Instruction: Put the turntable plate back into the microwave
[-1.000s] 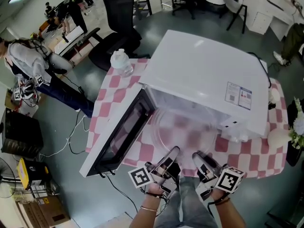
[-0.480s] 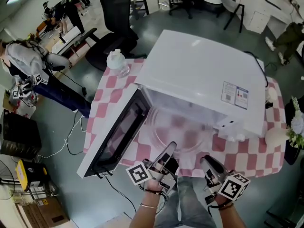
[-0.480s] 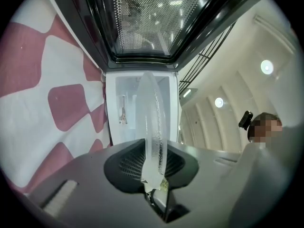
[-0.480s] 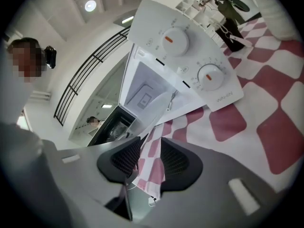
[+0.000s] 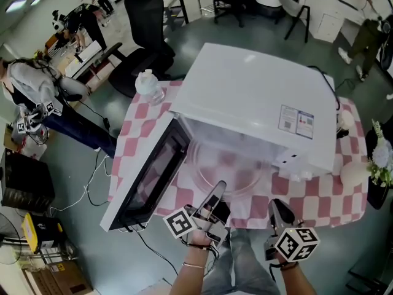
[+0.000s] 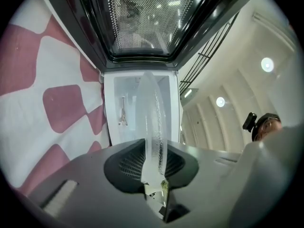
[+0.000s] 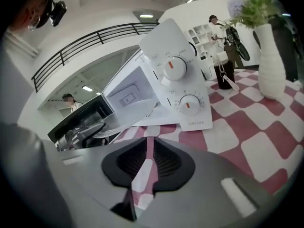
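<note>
The clear glass turntable plate (image 5: pixel 230 163) lies level at the mouth of the white microwave (image 5: pixel 258 97), half inside the cavity. My left gripper (image 5: pixel 216 196) is shut on its near rim. In the left gripper view the plate (image 6: pixel 153 122) stands edge-on between the pads, with the cavity (image 6: pixel 122 110) behind it. My right gripper (image 5: pixel 279 217) hangs off the plate, to its right over the table's front edge. Its jaws are closing to a narrow slit with nothing between them. The right gripper view shows the plate (image 7: pixel 127 115), the left gripper (image 7: pixel 78 134) and the microwave's dials (image 7: pixel 175 68).
The microwave door (image 5: pixel 150 177) swings open to the left. A red-and-white checkered cloth (image 5: pixel 310 198) covers the table. A water bottle (image 5: pixel 149 85) stands at the back left and a white vase (image 7: pixel 270 61) with flowers at the right. A person (image 5: pixel 37 82) stands far left.
My right gripper has let go of the plate's near rim, drawn back toward me and narrowed its jaws. The left gripper has kept its hold on the plate.
</note>
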{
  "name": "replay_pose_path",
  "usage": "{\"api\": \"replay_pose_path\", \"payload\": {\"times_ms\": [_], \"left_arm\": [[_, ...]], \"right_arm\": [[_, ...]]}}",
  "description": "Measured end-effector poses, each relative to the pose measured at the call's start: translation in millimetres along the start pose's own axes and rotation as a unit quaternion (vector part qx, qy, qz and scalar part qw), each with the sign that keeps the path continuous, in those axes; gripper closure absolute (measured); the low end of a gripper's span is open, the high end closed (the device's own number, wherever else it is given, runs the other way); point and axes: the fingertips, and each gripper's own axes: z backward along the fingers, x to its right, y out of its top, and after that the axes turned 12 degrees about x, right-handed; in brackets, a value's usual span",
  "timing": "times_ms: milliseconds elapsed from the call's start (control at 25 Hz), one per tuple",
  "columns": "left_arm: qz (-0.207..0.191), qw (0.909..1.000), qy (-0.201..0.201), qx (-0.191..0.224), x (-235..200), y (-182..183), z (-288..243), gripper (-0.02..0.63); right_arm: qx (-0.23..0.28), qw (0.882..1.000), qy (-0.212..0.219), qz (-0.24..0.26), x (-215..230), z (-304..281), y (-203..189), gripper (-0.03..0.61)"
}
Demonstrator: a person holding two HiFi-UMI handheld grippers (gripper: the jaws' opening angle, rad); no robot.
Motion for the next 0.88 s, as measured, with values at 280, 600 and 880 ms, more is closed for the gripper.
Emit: {"api": "replay_pose_path", "payload": {"times_ms": [280, 600, 880], "left_arm": [[0.001, 1.0, 0.005, 0.005, -1, -3, -3, 0.56], [0.001, 0.9999, 0.011, 0.005, -2, -2, -10, 0.56], [0.005, 1.0, 0.007, 0.003, -1, -1, -22, 0.56]], "right_arm": [[-0.001, 0.999, -0.037, 0.027, 9, 6, -1, 0.568], [-0.012, 0.994, -0.061, 0.093, 12, 10, -4, 0.569], [-0.021, 0.993, -0.057, 0.104, 6, 5, -4, 0.569]]}}
